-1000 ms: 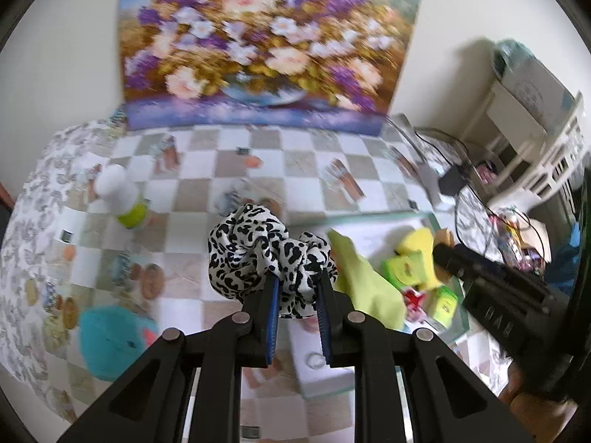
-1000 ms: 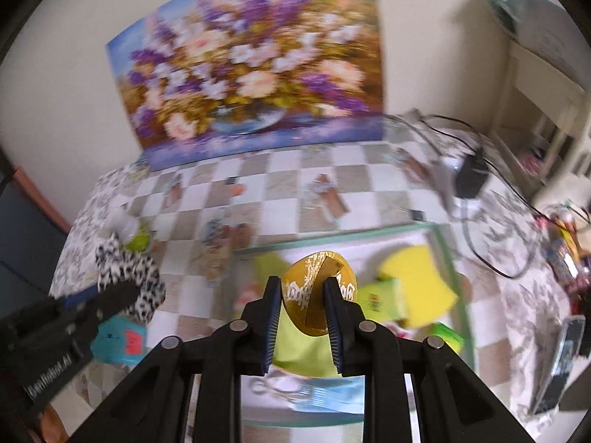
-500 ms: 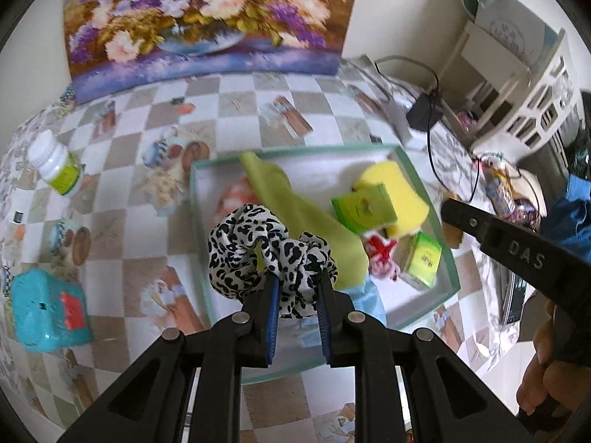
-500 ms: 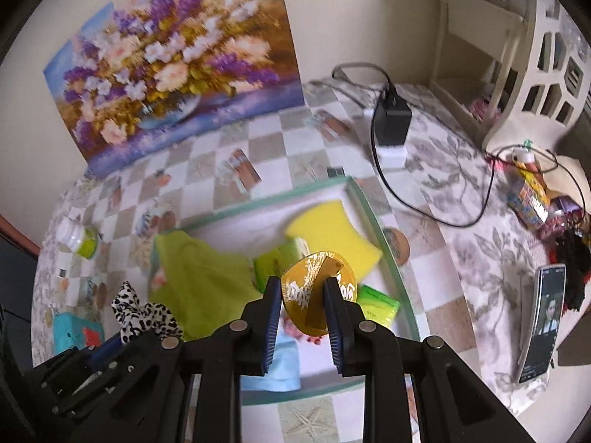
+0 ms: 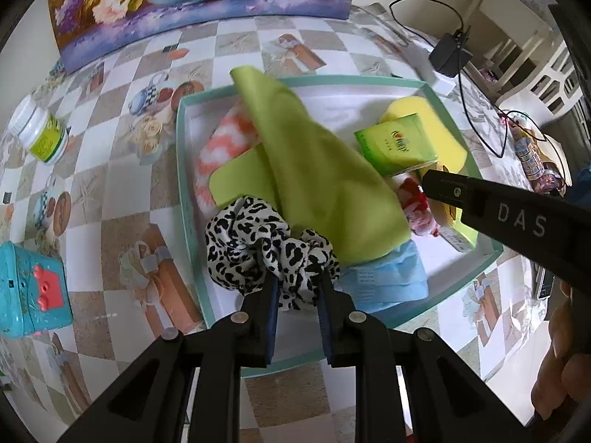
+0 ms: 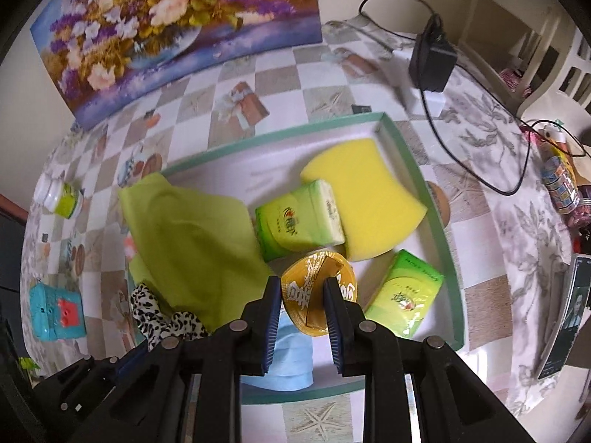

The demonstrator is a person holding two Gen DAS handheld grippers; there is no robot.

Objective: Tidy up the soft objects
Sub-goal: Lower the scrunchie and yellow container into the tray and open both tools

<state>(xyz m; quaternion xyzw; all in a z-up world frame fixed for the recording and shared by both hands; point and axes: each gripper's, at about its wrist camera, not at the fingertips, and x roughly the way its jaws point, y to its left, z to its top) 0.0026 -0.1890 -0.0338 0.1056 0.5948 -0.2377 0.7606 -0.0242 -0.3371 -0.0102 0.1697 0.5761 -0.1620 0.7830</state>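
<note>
My left gripper [image 5: 295, 288] is shut on a black-and-white leopard-print scrunchie [image 5: 243, 243], low over the near left corner of the teal-rimmed tray [image 5: 183, 170], beside a lime green cloth [image 5: 314, 170]. In the right wrist view my right gripper [image 6: 303, 291] has a round gold foil pouch [image 6: 314, 277] between its pads. Its jaws are just starting to open while the pads still touch the pouch, close above the tray's white floor. The pouch hangs between two green tissue packs [image 6: 299, 221].
The tray also holds a yellow sponge [image 6: 365, 199], a light blue mask pack [image 5: 384, 277], a pink-and-white striped cloth [image 5: 225, 147] and a small red-and-white item [image 5: 417, 206]. On the table around it stand a white bottle [image 5: 37, 133], a teal box [image 5: 29, 291], a charger with cable [image 6: 432, 62] and a phone [image 6: 569, 313].
Both grippers have come down and tilted steeply toward the tray, each keeping its object. The tray now fills both views.
</note>
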